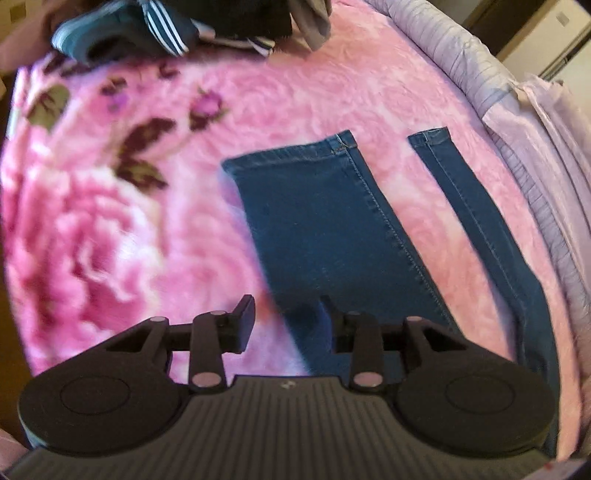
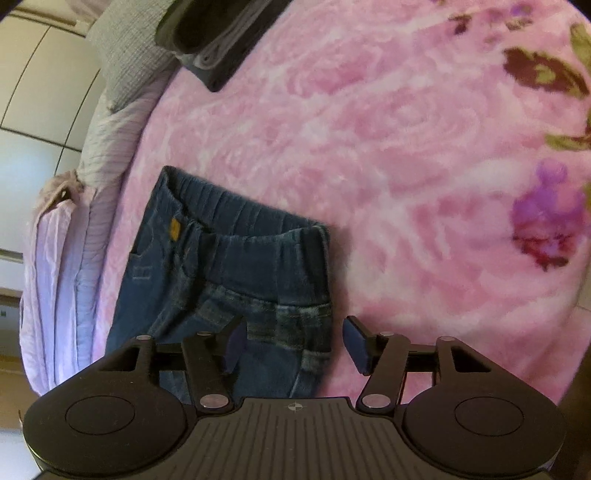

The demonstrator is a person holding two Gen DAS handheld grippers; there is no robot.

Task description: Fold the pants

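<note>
Blue jeans lie flat on a pink flowered blanket (image 1: 110, 221). The left wrist view shows the two legs spread apart, the wider leg (image 1: 317, 221) in the middle and the narrower leg (image 1: 491, 229) to its right, with the hems at the far end. My left gripper (image 1: 288, 317) hovers open over the near left edge of the wider leg; nothing is pinched. The right wrist view shows the elastic waistband (image 2: 236, 229) with a small yellow tag (image 2: 174, 229). My right gripper (image 2: 295, 343) stands open over the jeans' right hip edge, its pads apart from the cloth.
A pile of dark clothes with white stripes (image 1: 162, 33) lies at the blanket's far edge. A dark folded stack (image 2: 218, 37) sits at the top of the right wrist view. Lilac bedding (image 1: 517, 122) (image 2: 74, 258) borders the blanket, with cupboards beyond.
</note>
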